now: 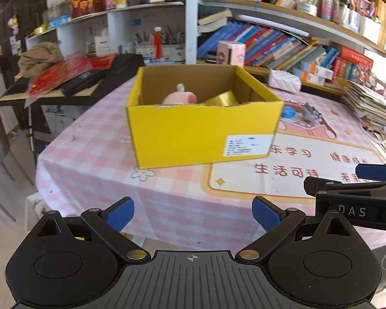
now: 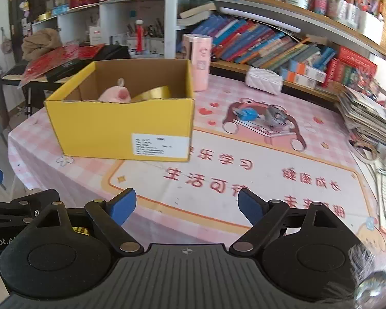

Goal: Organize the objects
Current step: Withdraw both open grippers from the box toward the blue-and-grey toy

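Right wrist, one yellow box (image 2: 121, 128), two items inside

A table (image 2: 283, 180) under a pink checked cloth stands before wooden bookshelves (image 2: 283, 10) crammed with leaning books. To the left, white shelves (image 1: 131, 13) hold jars, above a dark side desk (image 1: 72, 90). Bright daylight enters from the right.

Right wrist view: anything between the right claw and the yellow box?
Nothing: only bare tablecloth between the open right claw and the yellow box.
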Available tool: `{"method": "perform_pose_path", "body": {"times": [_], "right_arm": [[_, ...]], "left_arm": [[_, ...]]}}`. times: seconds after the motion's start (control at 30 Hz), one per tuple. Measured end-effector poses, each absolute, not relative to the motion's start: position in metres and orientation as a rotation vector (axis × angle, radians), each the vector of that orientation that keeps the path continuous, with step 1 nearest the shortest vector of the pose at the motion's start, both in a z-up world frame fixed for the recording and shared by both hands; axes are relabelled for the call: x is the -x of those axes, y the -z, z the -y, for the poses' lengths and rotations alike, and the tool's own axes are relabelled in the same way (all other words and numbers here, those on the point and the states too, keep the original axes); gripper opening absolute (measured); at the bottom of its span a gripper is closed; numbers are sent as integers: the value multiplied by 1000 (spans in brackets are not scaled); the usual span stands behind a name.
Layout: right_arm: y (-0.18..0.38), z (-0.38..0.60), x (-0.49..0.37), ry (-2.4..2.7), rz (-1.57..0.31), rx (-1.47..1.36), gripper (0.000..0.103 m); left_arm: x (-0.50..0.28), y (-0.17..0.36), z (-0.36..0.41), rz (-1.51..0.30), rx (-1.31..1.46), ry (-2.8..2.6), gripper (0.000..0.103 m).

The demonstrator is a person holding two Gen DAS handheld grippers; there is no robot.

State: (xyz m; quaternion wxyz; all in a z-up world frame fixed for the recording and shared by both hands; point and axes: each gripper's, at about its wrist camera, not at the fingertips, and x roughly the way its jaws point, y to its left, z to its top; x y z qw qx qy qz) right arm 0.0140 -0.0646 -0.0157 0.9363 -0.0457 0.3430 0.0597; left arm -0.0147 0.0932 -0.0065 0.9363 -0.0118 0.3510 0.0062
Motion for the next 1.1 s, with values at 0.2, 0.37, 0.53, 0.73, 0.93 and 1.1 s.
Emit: {"method": "perform_pose_path", "body": {"times": [0.2, 0.37, 0.53, 0.73, 0.93, 1.1], "right_arm": [[18, 81, -6, -66, -717, 78, 87], [20, 98, -3, -18, -724, 64, 88], [21, 119, -2, 35, -730, 42, 88], [24, 141, -7, 68, -737, 18, 88], [25, 162, -25, 64, -738, 14, 88], [24, 183, -47, 57, -745, 1, 88]], "left_arm": [[13, 9, -76, -726, 4, 43, 99], [7, 10, -60, -730, -12, 90, 99], [1, 11, -40, -733, -34, 138, 99], [-11, 11, -19, -737, -55, 165, 100], [-30, 11, 0, -736, -56, 157, 100], [-46, 8, 19, -726, -56, 150, 100]]}}
